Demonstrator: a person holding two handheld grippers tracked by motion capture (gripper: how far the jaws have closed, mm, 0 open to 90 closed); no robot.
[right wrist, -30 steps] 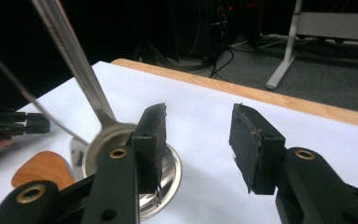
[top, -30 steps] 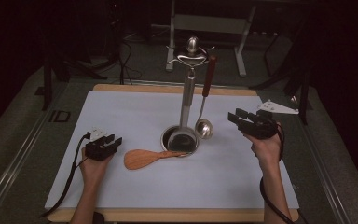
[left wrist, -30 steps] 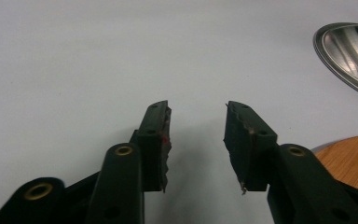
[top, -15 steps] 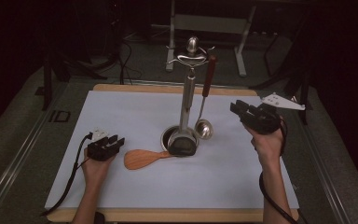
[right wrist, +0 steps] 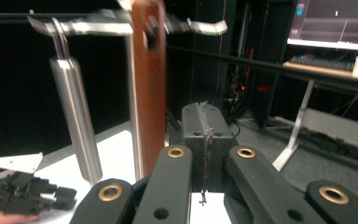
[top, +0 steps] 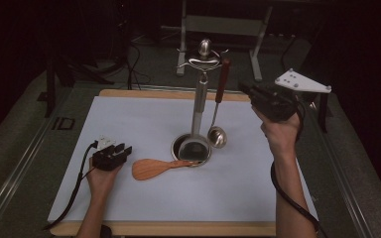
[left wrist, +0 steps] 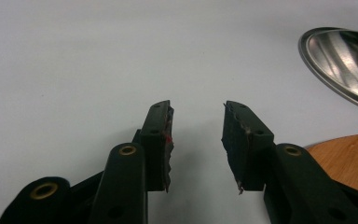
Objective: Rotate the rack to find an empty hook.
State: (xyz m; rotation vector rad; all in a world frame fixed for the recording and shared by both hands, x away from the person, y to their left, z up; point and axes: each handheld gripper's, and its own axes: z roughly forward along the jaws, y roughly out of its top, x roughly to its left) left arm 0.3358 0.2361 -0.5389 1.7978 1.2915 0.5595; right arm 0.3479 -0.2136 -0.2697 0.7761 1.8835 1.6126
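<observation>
At the left, the left gripper (top: 113,156) is rested low on the white table sheet (top: 129,124), its jaws spread apart with nothing between them; bare sheet is seen through the gap in the left gripper view. Just to the right of those jaws the wooden spatula (top: 155,168) is laid flat, its blade nearest them and its handle tip propped on the rim of the round steel base (top: 192,148); this resting place seems to be why the left gripper is parked beside it, ready for a pickup. In the left gripper view the spatula is cut off by the frame edge, so only a curved orange-brown patch (left wrist: 349,156) is shown, and the base is clipped as well. From that base the utensil stand's post (top: 198,106) is raised, with hooks at its top. A ladle (top: 217,134) with a reddish handle is hung from one hook, bowl down beside the post. At the right, the right gripper (top: 250,91) is held high, level with the ladle handle and just to its right, jaws pressed together on nothing. In the right gripper view the handle (right wrist: 148,88) is blurred, just left of and beyond the closed jaws, and contact cannot be judged.
</observation>
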